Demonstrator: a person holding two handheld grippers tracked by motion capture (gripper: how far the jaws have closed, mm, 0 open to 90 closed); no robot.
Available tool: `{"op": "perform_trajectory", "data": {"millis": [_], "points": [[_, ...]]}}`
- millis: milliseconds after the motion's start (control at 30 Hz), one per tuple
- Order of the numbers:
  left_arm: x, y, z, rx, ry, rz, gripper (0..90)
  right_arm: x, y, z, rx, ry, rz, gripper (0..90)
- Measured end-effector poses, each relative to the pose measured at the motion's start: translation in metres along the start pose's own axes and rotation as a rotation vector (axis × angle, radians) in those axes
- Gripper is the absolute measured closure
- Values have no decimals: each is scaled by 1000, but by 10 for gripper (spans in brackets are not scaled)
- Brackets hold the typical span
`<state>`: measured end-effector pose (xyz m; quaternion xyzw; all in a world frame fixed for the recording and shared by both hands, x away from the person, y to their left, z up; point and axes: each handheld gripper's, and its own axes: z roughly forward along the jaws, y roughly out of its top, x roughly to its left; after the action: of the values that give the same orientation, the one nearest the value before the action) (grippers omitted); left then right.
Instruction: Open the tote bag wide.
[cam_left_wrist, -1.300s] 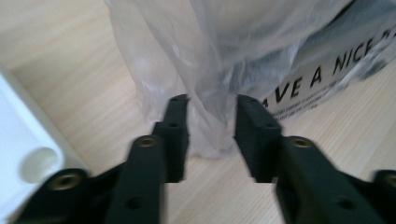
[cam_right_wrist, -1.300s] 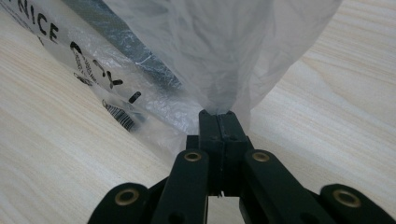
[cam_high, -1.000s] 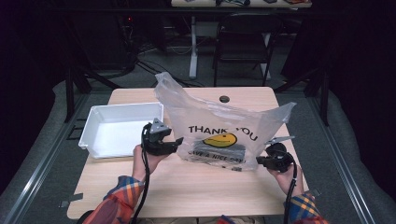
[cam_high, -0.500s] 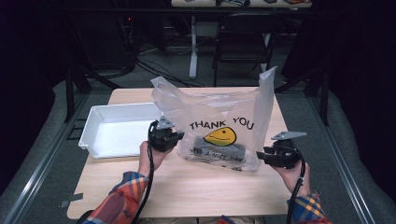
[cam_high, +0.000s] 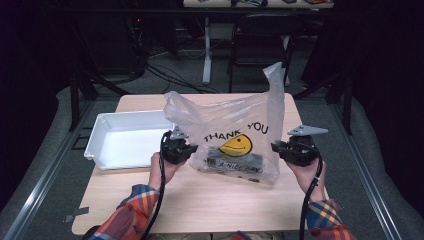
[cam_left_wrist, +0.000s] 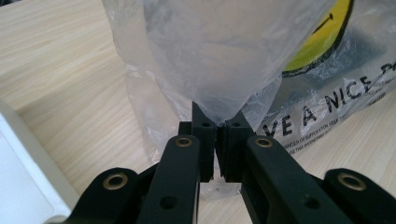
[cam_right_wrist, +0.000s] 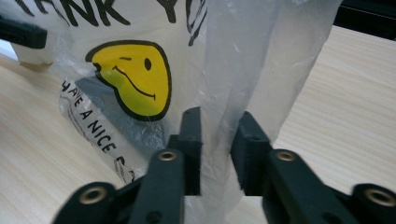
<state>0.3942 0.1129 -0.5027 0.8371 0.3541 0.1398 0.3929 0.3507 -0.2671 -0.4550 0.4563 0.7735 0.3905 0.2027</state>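
**Plastic bag gripped at both sides; lift or spread pending**

The plastic bag (cam_high: 235, 145), clear with a yellow smiley face and "THANK YOU" print, stands on the wooden counter (cam_high: 200, 200) near its middle, just right of the white tray (cam_high: 127, 142). A dark, flat item lies inside at the bottom; what it is cannot be told.

The left hand-held gripper (cam_high: 186, 149) is at the bag's left edge. In the left gripper view its jaws are drawn nearly together, with a fold of the bag's film (cam_left_wrist: 212, 100) pinched between the pads.

The right hand-held gripper (cam_high: 277, 148) is at the bag's right edge, below the upright handle strip (cam_high: 276, 82). Its jaws have just been closing. In the right gripper view a band of film (cam_right_wrist: 219, 140) runs between the pads, yet a gap remains on either side; the pads do not appear to press on it.

Judgement: the step in hand is securing both sides of the bag. The next move calls for the right jaws to finish closing on the film before any pull. With only the left side clamped, a lift would tip the bag and could spill its contents.
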Motion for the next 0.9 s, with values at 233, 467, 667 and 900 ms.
{"op": "perform_trajectory", "data": {"millis": [233,467,667,900], "points": [[0,-3,3,-3,4,-18,869,-12,-10,13,32,9,58,900],[0,-4,4,5,4,-16,869,-20,-25,27,82,9,85,900],[-1,-3,3,19,3,0,775,-19,-31,32,113,31,79,900],[-5,1,-4,-3,17,10,502,-20,-34,31,145,-15,67,900]]}}
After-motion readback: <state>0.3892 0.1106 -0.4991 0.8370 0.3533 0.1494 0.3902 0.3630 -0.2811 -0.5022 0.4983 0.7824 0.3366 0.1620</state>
